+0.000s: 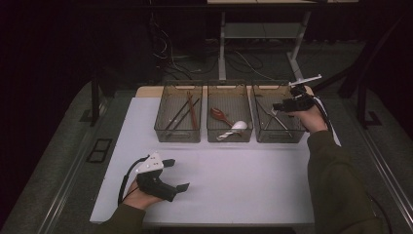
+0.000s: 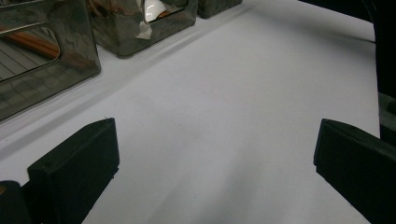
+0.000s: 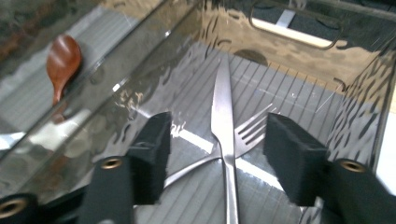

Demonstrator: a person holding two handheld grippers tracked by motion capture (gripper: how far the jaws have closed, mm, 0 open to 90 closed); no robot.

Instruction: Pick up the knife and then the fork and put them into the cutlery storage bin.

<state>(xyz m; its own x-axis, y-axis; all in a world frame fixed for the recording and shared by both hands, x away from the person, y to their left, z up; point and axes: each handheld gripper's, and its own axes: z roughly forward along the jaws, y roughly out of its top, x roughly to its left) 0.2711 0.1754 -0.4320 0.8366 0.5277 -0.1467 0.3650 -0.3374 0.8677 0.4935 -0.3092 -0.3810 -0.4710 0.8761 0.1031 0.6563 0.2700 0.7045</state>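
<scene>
Three smoky clear bins stand in a row at the back of the white mat [image 1: 234, 180]. My right gripper [image 1: 276, 108] hangs over the right bin [image 1: 278, 138], held from the right side. In the right gripper view its jaws [image 3: 219, 128] stand open above a steel knife [image 3: 223, 107] that lies across a steel fork [image 3: 252, 131] on the bin's ribbed floor; neither pad touches them. My left gripper [image 1: 178, 174] rests low on the mat at the front left, open, with bare mat between its jaws [image 2: 215, 140].
The left bin [image 1: 178, 138] holds dark and brown chopsticks [image 1: 187, 111]. The middle bin [image 1: 229, 139] holds a brown wooden spoon [image 1: 220, 115] and a white spoon [image 1: 238, 126]. Table legs and cables stand on the dark floor behind.
</scene>
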